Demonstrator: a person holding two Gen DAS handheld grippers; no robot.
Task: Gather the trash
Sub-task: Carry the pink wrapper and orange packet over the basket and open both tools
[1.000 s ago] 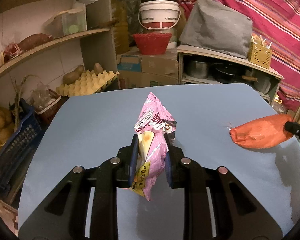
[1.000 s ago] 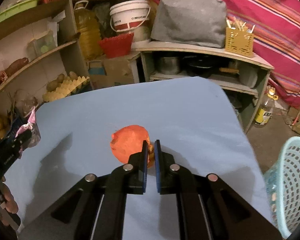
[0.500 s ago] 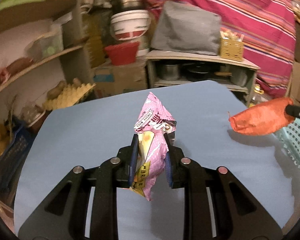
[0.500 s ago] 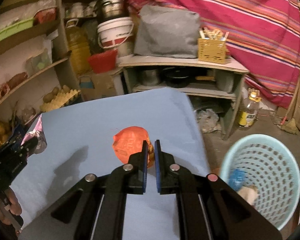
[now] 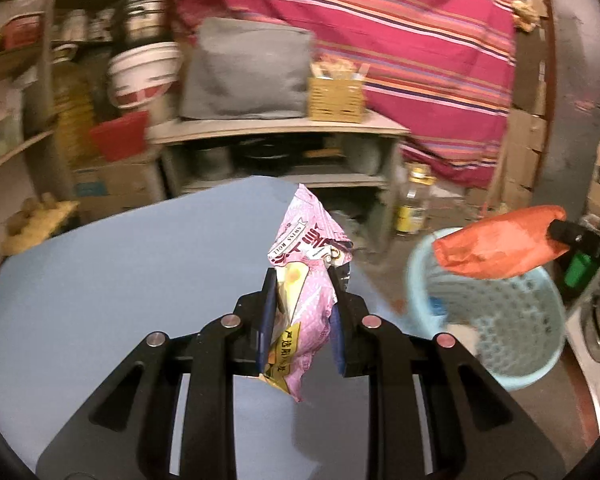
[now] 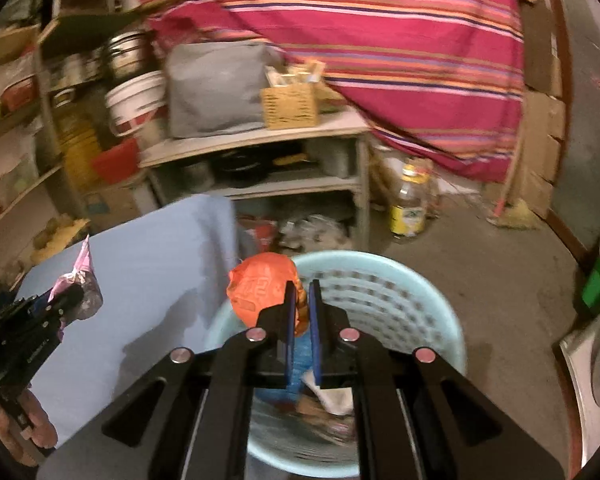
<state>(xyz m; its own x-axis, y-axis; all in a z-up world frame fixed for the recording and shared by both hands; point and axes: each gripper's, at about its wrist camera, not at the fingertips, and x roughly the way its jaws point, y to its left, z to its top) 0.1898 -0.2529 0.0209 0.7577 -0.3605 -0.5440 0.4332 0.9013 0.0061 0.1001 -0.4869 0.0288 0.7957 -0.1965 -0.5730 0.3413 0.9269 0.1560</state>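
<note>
Risk in the left wrist view: the left gripper (image 5: 302, 304) clamps the pink snack wrapper (image 5: 306, 280) above the blue table (image 5: 100, 280), short of the pale blue mesh basket (image 5: 500, 320); letting go here would land it on the tabletop or floor.

Right wrist view: the right gripper (image 6: 301, 312) pinches the orange wrapper (image 6: 260, 288) over the basket's (image 6: 400, 300) near rim. Light film could drift or catch the rim and fall outside.
</note>
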